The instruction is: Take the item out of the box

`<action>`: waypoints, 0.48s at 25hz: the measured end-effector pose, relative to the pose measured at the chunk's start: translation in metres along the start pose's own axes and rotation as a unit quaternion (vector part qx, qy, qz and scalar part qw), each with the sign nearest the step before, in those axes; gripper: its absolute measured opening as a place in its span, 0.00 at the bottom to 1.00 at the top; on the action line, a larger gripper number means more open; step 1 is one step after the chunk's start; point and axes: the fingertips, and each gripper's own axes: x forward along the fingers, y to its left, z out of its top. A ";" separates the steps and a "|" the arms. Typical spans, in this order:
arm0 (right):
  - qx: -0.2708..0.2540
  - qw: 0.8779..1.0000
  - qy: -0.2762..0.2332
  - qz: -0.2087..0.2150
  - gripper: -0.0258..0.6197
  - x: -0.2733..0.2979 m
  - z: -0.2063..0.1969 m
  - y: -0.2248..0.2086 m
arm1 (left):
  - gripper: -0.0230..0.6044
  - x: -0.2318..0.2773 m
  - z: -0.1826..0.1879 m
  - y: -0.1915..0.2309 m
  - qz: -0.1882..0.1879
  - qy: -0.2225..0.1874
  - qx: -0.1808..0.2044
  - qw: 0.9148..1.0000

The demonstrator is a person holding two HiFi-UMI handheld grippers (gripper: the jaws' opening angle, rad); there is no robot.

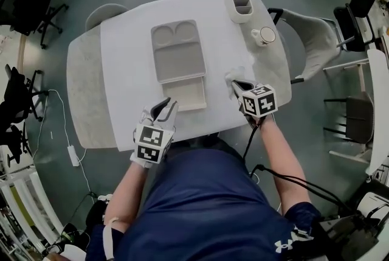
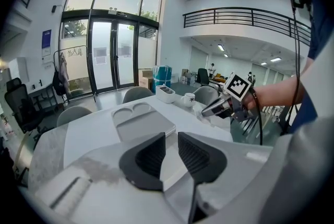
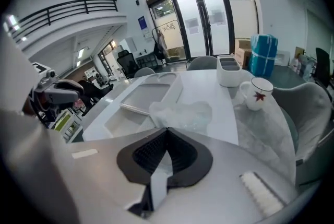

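1. the head view alone gave the layout from above: a white table [image 1: 121, 65] with a grey compartment tray [image 1: 176, 50] in the middle and the open white box [image 1: 187, 95] touching the tray's near edge.
2. the item, a clear plastic bag [image 1: 236, 75], lay on the table just right of the box and outside it, at the tips of the right gripper [image 1: 239, 87].
3. only the right gripper view showed the grip: the jaws were closed together, pinching the near edge of the bag's film.
4. only the left gripper view showed the left gripper [image 2: 171, 137] with its jaws a narrow gap apart and nothing between them. from above it sat at the table's near edge, apart from the bag.
5. the right gripper view brought out a small red mark on the white mug [image 3: 258, 93], which looked plain from above. a white three-slot holder [image 3: 228, 71] stood beside it.
6. writing: both cubes carried black-and-white square markers. a white logo [image 1: 281, 246] on the person's dark blue clothing had no words. a blue poster [image 2: 46, 43] hung by the glass doors, its print too small to read.
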 end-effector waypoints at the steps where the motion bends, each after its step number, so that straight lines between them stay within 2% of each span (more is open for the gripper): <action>1: 0.008 1.000 0.006 -0.007 0.04 0.002 -0.005 -0.010 | 0.17 -0.001 0.003 0.000 0.003 -0.003 -0.001 1.000; 5: 0.035 0.999 0.029 -0.025 0.04 0.016 -0.025 -0.044 | 0.17 -0.006 -0.010 0.005 0.011 0.017 -0.005 1.000; 9: 0.038 0.996 0.054 -0.053 0.04 0.022 -0.043 -0.069 | 0.17 -0.015 -0.011 0.012 0.030 0.014 -0.015 0.999; 12: 0.047 0.995 0.064 -0.059 0.04 0.031 -0.053 -0.080 | 0.17 -0.019 -0.015 0.016 0.040 0.016 -0.022 0.999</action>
